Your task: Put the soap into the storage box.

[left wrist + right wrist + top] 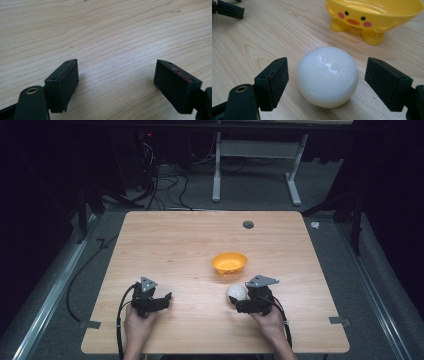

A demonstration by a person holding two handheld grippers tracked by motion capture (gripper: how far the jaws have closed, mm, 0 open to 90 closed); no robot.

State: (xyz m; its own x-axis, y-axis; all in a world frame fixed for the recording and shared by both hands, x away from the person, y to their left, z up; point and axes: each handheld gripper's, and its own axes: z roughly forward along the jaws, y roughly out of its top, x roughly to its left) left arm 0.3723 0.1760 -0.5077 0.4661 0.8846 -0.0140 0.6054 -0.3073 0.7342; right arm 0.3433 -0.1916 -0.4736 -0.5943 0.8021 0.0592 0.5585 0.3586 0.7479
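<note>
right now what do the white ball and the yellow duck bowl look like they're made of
White ball: probably smooth plastic, semi-gloss and slightly translucent, with soft highlights on top; glass or resin can't be excluded. Yellow duck bowl: looks like glossy moulded plastic, with bright reflections on the rim, a printed face and stubby moulded feet.

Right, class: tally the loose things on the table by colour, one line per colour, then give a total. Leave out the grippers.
White: 1, the ball lying between the right gripper's open jaws
Yellow: 1, the duck-faced bowl standing beyond the ball
Total: 2
</note>
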